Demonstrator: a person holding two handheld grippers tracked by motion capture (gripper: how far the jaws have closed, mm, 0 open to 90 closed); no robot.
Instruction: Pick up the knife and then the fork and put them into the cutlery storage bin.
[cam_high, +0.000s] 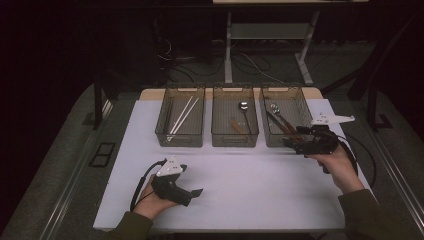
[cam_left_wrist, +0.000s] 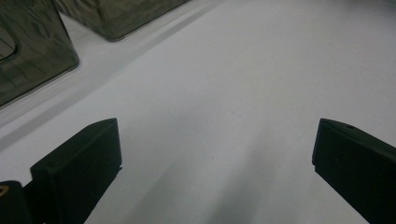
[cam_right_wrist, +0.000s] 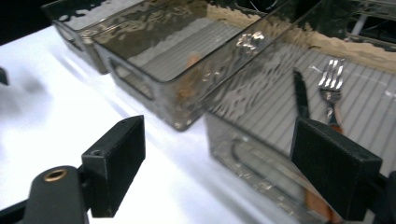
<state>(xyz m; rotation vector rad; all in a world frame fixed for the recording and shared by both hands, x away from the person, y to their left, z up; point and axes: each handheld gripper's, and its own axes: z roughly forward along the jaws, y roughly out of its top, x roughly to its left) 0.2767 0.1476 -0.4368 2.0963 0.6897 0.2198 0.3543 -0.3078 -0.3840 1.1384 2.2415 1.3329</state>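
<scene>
1. Your right gripper (cam_high: 295, 141) sits at the near rim of the right-hand bin (cam_high: 264, 136), the one nearest your right hand (cam_high: 340, 162). Its jaws stand wide apart and hold nothing.
2. In the right gripper view that bin is smoky, see-through plastic with a ribbed floor and a slot handle in its near wall. Inside it lie a metal fork (cam_right_wrist: 330, 79) with a brownish handle and a dark-bladed utensil (cam_right_wrist: 300, 93) just beside it.
3. Your left gripper (cam_high: 192, 192) rests low over the white table (cam_high: 250, 185), well apart from the bins. Its jaws are also spread wide, with bare table between them in the left gripper view.
4. The middle bin (cam_high: 235, 137) holds a spoon (cam_high: 244, 111) and a brown piece I cannot identify. The left bin (cam_high: 181, 137) holds pale chopsticks (cam_high: 182, 116).
5. The near bin wall stands between your right gripper and the fork.
6. The fork's long axis runs front to back along the bin, tines pointing away from you; the dark utensil lies roughly parallel.
</scene>
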